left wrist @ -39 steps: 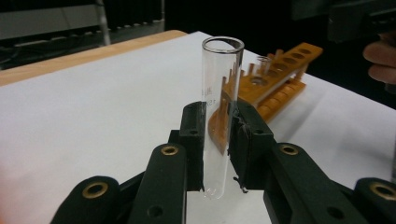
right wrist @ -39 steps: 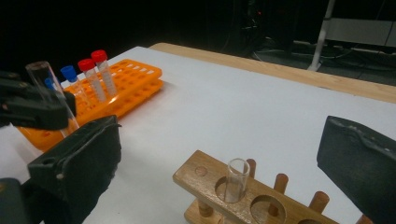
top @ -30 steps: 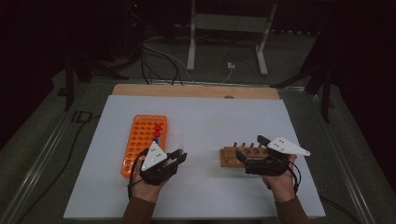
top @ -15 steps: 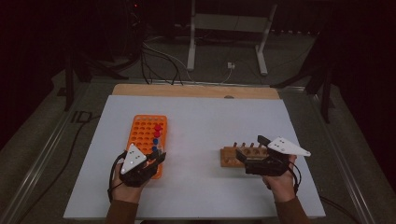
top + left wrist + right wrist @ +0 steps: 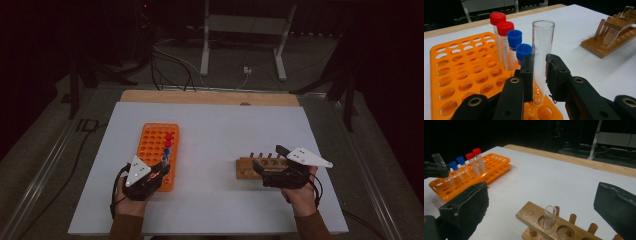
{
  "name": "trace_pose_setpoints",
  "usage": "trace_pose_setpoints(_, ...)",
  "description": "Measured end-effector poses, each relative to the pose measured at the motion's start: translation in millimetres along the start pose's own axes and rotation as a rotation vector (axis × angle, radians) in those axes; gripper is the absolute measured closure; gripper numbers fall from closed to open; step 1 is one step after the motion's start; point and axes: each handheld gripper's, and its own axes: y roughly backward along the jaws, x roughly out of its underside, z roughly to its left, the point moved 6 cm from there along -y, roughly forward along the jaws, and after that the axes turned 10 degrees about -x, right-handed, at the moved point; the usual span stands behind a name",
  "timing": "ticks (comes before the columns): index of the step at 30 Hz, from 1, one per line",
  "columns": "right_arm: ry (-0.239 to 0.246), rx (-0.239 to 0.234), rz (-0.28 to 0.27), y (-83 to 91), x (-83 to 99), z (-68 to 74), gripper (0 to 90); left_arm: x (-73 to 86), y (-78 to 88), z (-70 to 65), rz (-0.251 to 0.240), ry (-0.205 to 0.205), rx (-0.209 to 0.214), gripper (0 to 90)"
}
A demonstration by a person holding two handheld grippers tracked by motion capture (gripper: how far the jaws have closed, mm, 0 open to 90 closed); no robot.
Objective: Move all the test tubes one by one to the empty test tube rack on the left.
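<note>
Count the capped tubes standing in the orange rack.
4: two red-capped tubes and two blue-capped tubes, standing in one line along the orange rack. The uncapped glass tube in the left claw isn't counted.

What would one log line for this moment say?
left tongs: shut on glass tube, over orange rack | right tongs: open by wooden rack

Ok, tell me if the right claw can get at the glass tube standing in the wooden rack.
Probably yes. The right claw stands open at the wooden rack, and the uncapped glass tube stands in an end hole between its two pads with nothing in front of it.
</note>
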Motion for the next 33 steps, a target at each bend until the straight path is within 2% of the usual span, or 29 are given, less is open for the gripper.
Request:
trace_pose_setpoints(3,0.001,0.000,0.000,0.0,0.0,0.2,0.0,3.7,-1.9,1.3,0.017,-0.006,-0.012,76.2)
trace_pose_setpoints(9,0.005,-0.003,0.000,-0.2,0.0,0.5,0.0,10.9,-8.1,-1.3,0.070,-0.045,-0.023,76.3)
trace_pose_setpoints(12,0.004,-0.003,0.001,0.2,0.2,0.2,0.0,14.5,-10.3,-1.3,0.107,-0.043,-0.025,76.3)
trace_pose_setpoints(15,0.002,-0.002,0.000,0.6,0.1,0.0,0.0,19.3,-13.8,-2.1,0.149,-0.057,-0.032,76.5)
trace_pose_setpoints(27,0.008,-0.002,0.006,-0.4,0.7,0.3,0.0,23.0,-16.3,-2.1,0.186,-0.045,-0.033,76.7)
trace_pose_setpoints(33,0.007,-0.004,0.009,-1.2,1.3,0.7,0.0,24.2,-17.5,-3.7,0.192,-0.059,-0.040,76.7)
